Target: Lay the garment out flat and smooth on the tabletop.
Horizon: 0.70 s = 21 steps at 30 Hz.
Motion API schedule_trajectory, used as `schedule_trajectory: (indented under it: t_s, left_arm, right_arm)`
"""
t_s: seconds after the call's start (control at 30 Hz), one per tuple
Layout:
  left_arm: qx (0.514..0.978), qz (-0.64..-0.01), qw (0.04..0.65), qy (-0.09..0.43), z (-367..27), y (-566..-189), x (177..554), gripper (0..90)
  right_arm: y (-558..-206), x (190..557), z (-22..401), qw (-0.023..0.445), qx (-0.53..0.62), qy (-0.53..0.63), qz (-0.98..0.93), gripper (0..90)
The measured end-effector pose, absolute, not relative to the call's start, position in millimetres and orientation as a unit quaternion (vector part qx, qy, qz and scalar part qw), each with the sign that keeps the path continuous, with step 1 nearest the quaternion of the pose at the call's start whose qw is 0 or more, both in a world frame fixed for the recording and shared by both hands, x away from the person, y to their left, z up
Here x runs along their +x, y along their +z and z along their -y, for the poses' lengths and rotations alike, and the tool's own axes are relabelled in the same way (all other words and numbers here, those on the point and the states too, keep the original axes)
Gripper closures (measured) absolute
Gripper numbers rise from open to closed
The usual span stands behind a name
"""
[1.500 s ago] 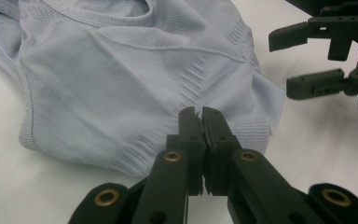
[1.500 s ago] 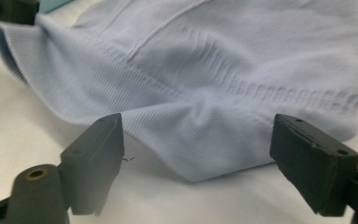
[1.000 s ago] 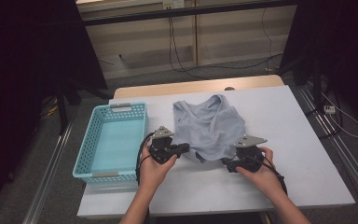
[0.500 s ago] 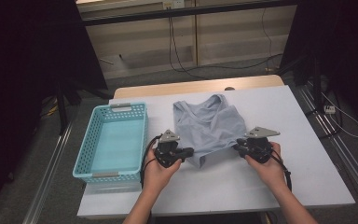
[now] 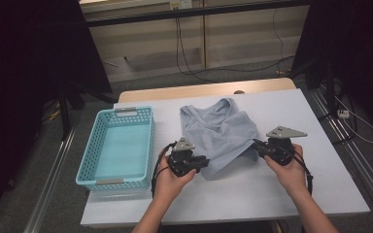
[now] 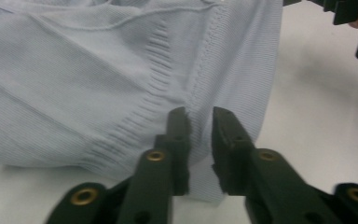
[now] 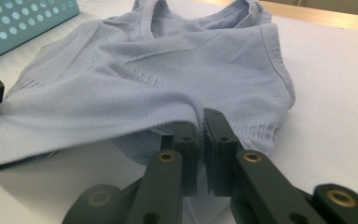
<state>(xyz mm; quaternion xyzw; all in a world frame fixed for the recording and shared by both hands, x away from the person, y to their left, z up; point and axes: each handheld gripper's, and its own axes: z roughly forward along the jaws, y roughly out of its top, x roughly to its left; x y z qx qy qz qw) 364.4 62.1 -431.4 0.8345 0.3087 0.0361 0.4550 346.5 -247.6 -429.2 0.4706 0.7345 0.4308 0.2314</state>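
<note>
tank top (image 5: 219, 131) lies mid-table; your right gripper (image 7: 200, 122) pinches its hem at four o'clock, your left gripper (image 6: 200, 122) has just parted, loosing the hem at seven.

Bare-forearmed person; each black gripper (image 5: 205, 163) (image 5: 257, 145) has two black jaws with brass-coloured screws, a grey three-cornered top plate, and a trailing black cable.

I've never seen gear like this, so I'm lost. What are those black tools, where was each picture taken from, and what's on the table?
A person holds a two-jaw tool in each hand: the left gripper and the right gripper. One camera looks down from above; the other two ride on the grippers. On the white table lie a light blue top and an empty turquoise basket. The right gripper is pinching the top's edge. The left gripper's jaws have just been opening, with the hem between them.
</note>
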Motion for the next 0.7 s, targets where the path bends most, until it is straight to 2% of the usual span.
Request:
schedule_trajectory:
  t_s: [0.07,0.17,0.27,0.53,0.7]
  left_arm:
    - [0.835,-0.308,0.455,0.03,-61.6,-431.8,363.5,63.9]
    - [0.84,-0.302,0.45,0.03,-60.6,-431.3,361.0,57.5]
    - [0.84,-0.298,0.452,0.032,-60.8,-429.9,358.7,58.9]
    - [0.839,-0.3,0.452,0.041,-68.2,-425.8,352.5,50.9]
    - [0.853,-0.295,0.429,0.032,-70.3,-434.6,344.9,54.5]
  right_arm:
    - [-428.9,347.0,248.3,0.231,0.47,0.432,-0.734,85.1]
    - [-429.0,347.6,248.6,0.23,0.472,0.431,-0.734,85.1]
    - [-429.6,347.9,248.9,0.229,0.473,0.432,-0.733,84.9]
    - [-430.4,348.1,250.0,0.223,0.476,0.438,-0.729,84.8]
    - [-432.8,348.3,248.0,0.222,0.478,0.435,-0.73,84.7]
